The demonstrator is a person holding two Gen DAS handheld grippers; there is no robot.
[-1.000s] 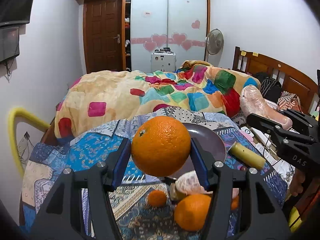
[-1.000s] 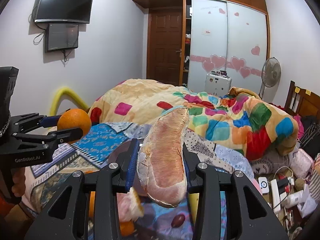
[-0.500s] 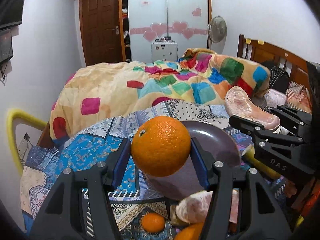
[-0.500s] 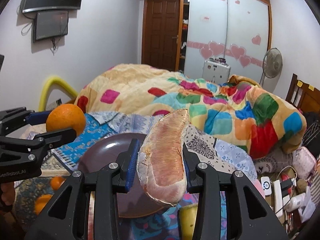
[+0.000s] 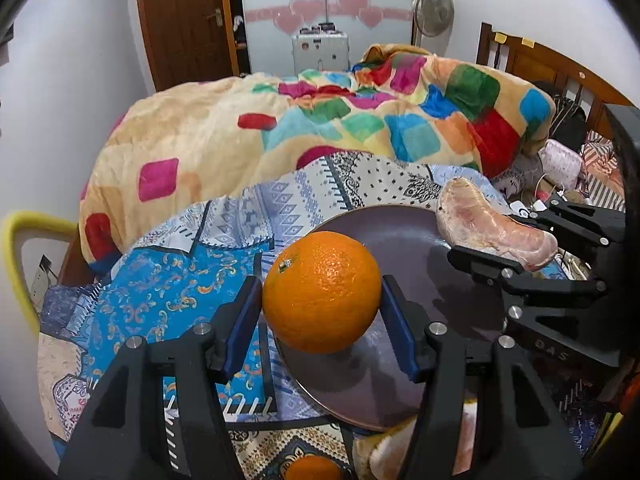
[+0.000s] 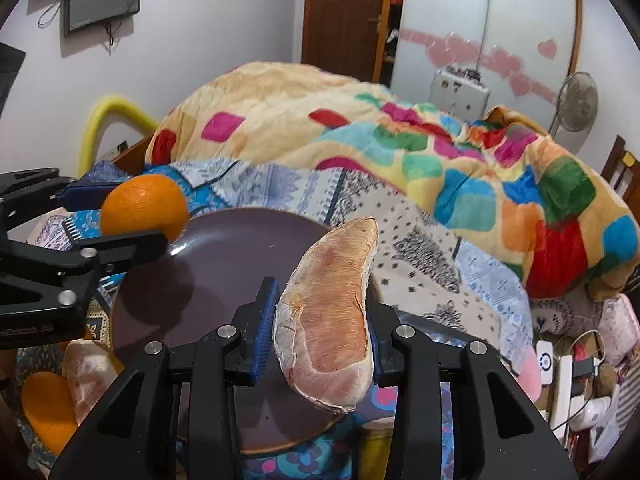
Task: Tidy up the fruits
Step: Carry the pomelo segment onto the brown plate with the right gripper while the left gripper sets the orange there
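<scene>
Room's pretty busy: a big patchwork blanket (image 5: 320, 128) in loud colour blocks is heaped across the far half of the bed. A brown wooden door (image 6: 344, 16) sits at the back beside a frosted wardrobe (image 6: 492, 20) with pink heart stickers. A standing fan (image 6: 576, 96) is over at the right, and a wall screen (image 6: 104, 0) hangs top left.

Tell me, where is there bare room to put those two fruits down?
The dark plate is bare between the orange and pomelo wedge. Crowded: near edge, beside the loose oranges and peeled piece.
</scene>
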